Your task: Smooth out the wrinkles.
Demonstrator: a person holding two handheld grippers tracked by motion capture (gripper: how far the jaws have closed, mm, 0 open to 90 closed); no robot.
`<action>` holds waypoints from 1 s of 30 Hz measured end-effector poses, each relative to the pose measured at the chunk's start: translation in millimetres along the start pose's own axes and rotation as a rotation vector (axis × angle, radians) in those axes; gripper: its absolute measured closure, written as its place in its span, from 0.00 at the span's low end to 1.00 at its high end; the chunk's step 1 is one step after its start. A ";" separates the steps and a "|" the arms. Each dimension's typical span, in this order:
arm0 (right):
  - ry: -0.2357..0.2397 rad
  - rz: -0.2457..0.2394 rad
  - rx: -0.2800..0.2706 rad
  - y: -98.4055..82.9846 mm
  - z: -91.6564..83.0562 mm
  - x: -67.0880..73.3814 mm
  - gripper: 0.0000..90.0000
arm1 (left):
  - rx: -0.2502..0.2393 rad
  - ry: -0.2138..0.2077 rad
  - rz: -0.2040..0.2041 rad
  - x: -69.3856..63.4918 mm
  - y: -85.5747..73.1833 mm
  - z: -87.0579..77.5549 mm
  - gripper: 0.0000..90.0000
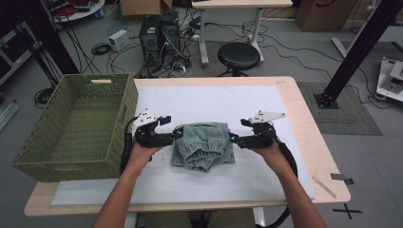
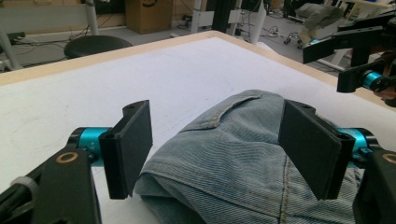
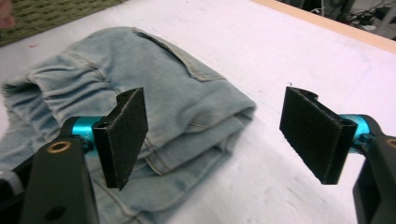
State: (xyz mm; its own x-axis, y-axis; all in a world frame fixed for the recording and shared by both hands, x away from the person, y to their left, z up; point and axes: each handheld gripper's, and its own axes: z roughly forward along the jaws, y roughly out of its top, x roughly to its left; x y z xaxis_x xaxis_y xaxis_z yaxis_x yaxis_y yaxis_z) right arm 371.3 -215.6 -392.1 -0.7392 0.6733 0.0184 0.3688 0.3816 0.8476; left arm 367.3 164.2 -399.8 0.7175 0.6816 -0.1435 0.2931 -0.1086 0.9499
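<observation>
Both grippers, left gripper (image 1: 177, 133) and right gripper (image 1: 232, 137), stand spread, pinching nothing, flanking folded jeans (image 1: 203, 145). We regrip both side edges evenly before lifting toward left basket (image 1: 71, 164).

The right gripper (image 3: 212, 140) is seen with its two black jaws spread wide apart above a white table surface (image 3: 289, 60), and nothing is pressed between them. A folded pair of light-blue jeans (image 3: 154, 93) is laid on the left, partly behind the left jaw. A green woven basket (image 3: 51, 14) is glimpsed at the far left.
</observation>
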 end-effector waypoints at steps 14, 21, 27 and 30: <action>-0.068 -0.020 0.027 -16.6 -20.6 -16.6 0.24 | -0.009 0.057 0.008 4.5 1.9 -8.3 0.28; -0.088 -0.015 0.023 -21.9 -27.4 -20.6 0.24 | -0.025 0.059 0.014 4.9 2.5 -14.1 0.28; -0.096 -0.012 0.009 -23.1 -30.8 -21.4 0.24 | -0.024 0.055 0.019 3.1 2.6 -13.0 0.28; -0.100 -0.003 0.008 -22.0 -32.1 -22.0 0.24 | -0.025 0.055 0.018 2.8 2.6 -12.8 0.28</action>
State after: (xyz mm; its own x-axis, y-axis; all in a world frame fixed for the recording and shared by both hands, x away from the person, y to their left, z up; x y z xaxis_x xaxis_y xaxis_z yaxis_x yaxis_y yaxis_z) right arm 361.3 -259.1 -394.2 -0.6804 0.7319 -0.0371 0.3720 0.3885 0.8430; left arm 362.0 175.1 -394.2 0.6864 0.7187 -0.1115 0.2644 -0.1038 0.9588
